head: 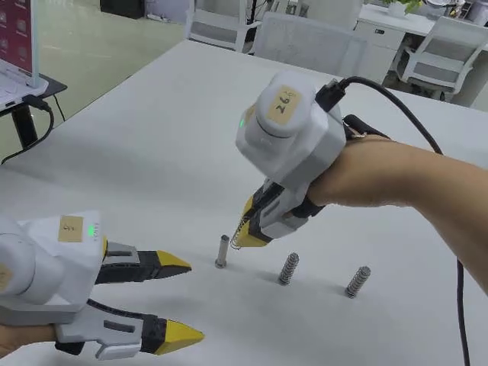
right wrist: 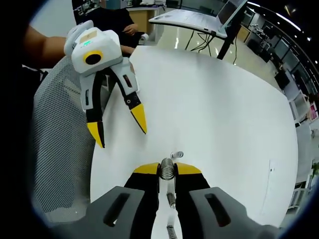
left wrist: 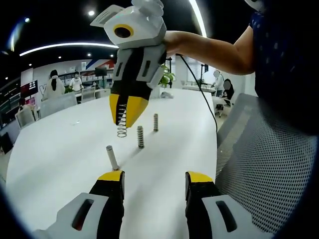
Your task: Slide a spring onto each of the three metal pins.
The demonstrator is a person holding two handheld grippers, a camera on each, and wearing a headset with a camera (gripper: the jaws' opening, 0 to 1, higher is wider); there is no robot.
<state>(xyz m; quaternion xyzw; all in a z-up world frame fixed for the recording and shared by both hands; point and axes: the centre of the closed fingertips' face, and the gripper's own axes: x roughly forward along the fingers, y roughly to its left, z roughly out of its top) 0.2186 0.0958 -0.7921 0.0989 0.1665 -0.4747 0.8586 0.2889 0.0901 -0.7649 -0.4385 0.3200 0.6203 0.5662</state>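
White table [head: 152,137]; mesh chairs [head: 305,42]; greenish floor [head: 99,38]

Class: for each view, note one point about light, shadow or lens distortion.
Head view: soft, even light; the pin casts only a faint shadow. Left gripper view: fisheye curves the table; ceiling lights streak bright. Right gripper view: table bows too; the spring near the lens looms large.

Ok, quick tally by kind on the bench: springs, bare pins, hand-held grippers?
Springs: 3 (middle spring and end spring standing, held spring)
Bare pins: 1 (bare pin)
Hand-held grippers: 2 (left hand-held gripper, right hand-held gripper)
Total: 6
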